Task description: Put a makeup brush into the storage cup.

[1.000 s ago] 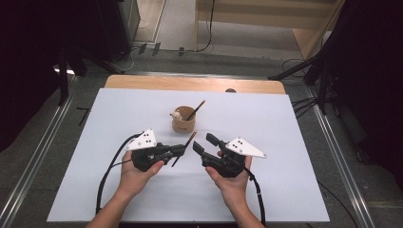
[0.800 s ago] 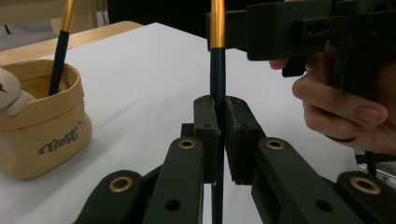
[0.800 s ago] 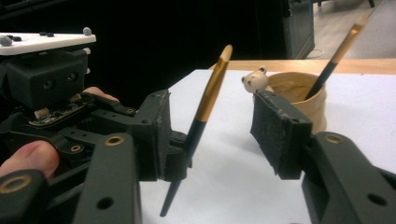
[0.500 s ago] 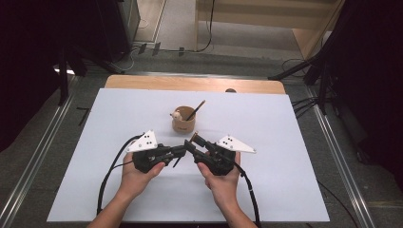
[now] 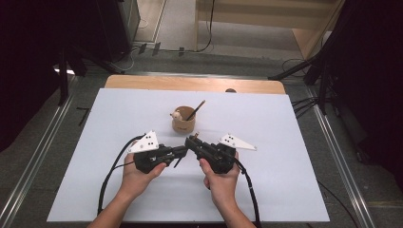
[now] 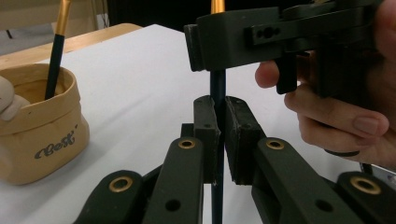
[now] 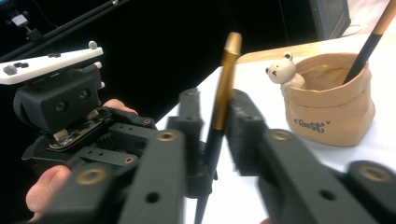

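Observation:
A dark pen with a gold top (image 6: pixel 217 88) stands upright between my two grippers over the white table. My left gripper (image 5: pixel 183 151) is shut on its dark lower shaft (image 6: pixel 219 105). My right gripper (image 5: pixel 191 141) comes in from the right, and its jaws have just been closing on the gold upper part (image 7: pixel 225 79), with the pads now against it. A tan paper-style cup (image 5: pixel 183 124) with a small white bear (image 7: pixel 284 70) on its rim stands just behind the grippers. A second dark pen (image 5: pixel 197 108) leans in the cup.
A white sheet (image 5: pixel 285 190) covers the table, and a wooden strip (image 5: pixel 142 83) shows along its far edge. Each gripper trails a black cable (image 5: pixel 110 175) toward the near edge. Dark stands and floor cables surround the table.
My right gripper moved left toward the left gripper and its jaws closed around the top of the pen. The left gripper stayed still with the pen in it.

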`<state>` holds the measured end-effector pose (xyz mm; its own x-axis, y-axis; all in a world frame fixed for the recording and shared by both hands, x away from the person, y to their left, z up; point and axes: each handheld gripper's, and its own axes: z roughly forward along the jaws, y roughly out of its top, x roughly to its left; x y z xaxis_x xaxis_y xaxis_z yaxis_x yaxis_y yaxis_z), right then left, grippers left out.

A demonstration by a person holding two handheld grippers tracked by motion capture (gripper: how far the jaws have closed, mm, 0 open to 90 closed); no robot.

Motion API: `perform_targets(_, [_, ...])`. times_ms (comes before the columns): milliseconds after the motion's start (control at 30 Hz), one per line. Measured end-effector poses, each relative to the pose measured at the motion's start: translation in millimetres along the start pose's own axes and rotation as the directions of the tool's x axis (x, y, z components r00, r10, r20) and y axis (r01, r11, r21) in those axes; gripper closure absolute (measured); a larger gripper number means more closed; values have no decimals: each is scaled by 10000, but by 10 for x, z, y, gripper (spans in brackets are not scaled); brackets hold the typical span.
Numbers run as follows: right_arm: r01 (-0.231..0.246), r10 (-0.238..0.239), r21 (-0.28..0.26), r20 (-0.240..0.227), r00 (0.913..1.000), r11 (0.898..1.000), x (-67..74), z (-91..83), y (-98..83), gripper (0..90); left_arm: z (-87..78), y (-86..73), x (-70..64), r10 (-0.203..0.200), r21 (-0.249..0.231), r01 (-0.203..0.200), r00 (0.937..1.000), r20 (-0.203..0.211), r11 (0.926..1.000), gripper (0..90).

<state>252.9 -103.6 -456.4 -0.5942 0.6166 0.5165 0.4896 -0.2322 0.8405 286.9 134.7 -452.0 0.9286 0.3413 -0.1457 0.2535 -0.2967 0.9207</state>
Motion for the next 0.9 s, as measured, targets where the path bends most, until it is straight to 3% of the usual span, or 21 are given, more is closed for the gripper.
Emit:
perform_targets(67, [-117, 117, 11, -97, 9999, 9999, -23, -3, -3, 838, 12, -6, 14, -115, 101, 114, 9999, 112, 9999, 847])
perform_targets(133, [-128, 129, 64, -108, 9999, 9999, -29, -1, -5, 842, 15, -17, 15, -56, -114, 57, 10000, 73, 9999, 803])
perform_targets(200, [-1, 1, 32, -144, 9999, 10000, -30, -7, 2, 843, 28, -14, 16, -42, -79, 43, 10000, 81, 10000, 571])
perform_targets(333, [256, -256, 6, 19, 9997, 9997, -28, -32, 27, 843, 0, -20, 1, -55, -15, 56, 9996, 262, 10000, 370])
perform_targets(467, [526, -525, -37, 215, 9984, 9986, -40, -55, 66, 843, -83, -46, -2, -187, -315, 182, 9997, -163, 9993, 124])
perform_targets(533, [783, -781, -35, 348, 9963, 9969, -39, -64, 92, 843, -135, -79, 18, -69, -343, 57, 9994, -333, 9994, 0])
perform_targets(667, [1205, -1200, -77, 511, 9915, 9927, -35, -79, 154, 842, -270, -139, 36, -21, -717, -40, 9964, -845, 9974, 0])
perform_targets(833, [1588, -1579, -70, 670, 9852, 9873, -26, -80, 222, 843, -448, -215, 74, -248, -1057, 103, 9902, -1372, 9943, 0])
perform_targets(900, [1796, -1786, -73, 728, 9812, 9837, -30, -72, 249, 843, -513, -249, 87, -267, -1117, 112, 9901, -1380, 9937, 0])
